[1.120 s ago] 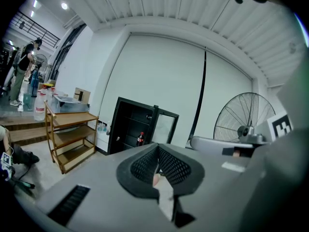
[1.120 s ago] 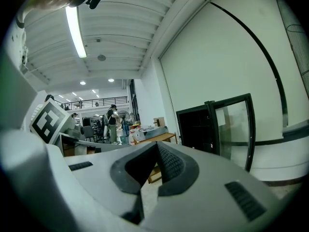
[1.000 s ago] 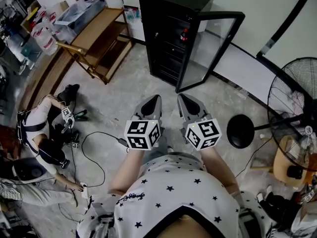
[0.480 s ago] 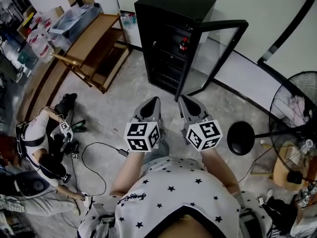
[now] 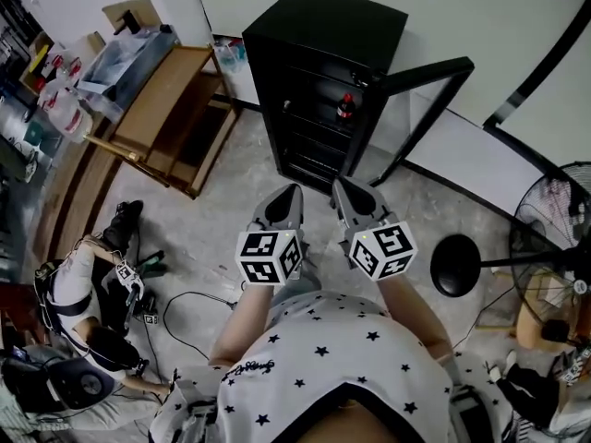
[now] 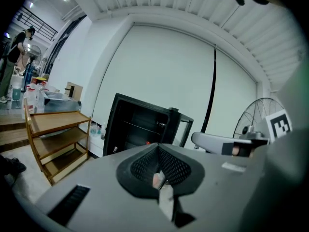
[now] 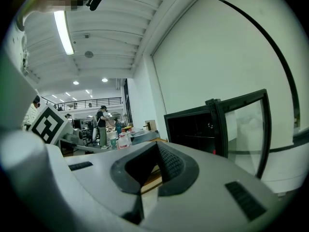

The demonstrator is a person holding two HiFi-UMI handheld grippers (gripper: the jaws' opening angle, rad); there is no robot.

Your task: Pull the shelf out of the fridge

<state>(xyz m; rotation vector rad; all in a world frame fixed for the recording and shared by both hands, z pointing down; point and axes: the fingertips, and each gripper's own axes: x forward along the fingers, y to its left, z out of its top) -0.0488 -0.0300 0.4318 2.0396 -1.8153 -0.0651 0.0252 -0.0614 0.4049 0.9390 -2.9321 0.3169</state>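
A black fridge stands on the floor ahead, its glass door swung open to the right. Inside are dark wire shelves, and a red-capped bottle stands on one. My left gripper and right gripper are side by side in front of my body, well short of the fridge, both shut and holding nothing. The fridge lies straight ahead in the left gripper view. In the right gripper view the fridge and its door sit to the right.
A wooden rack stands left of the fridge, with water jugs beyond it. A person sits on the floor at the left among cables. A standing fan and its round base are on the right.
The fridge has come nearer and lower in the head view. The floor at the left has slid back. Both grippers keep the same shut pose.
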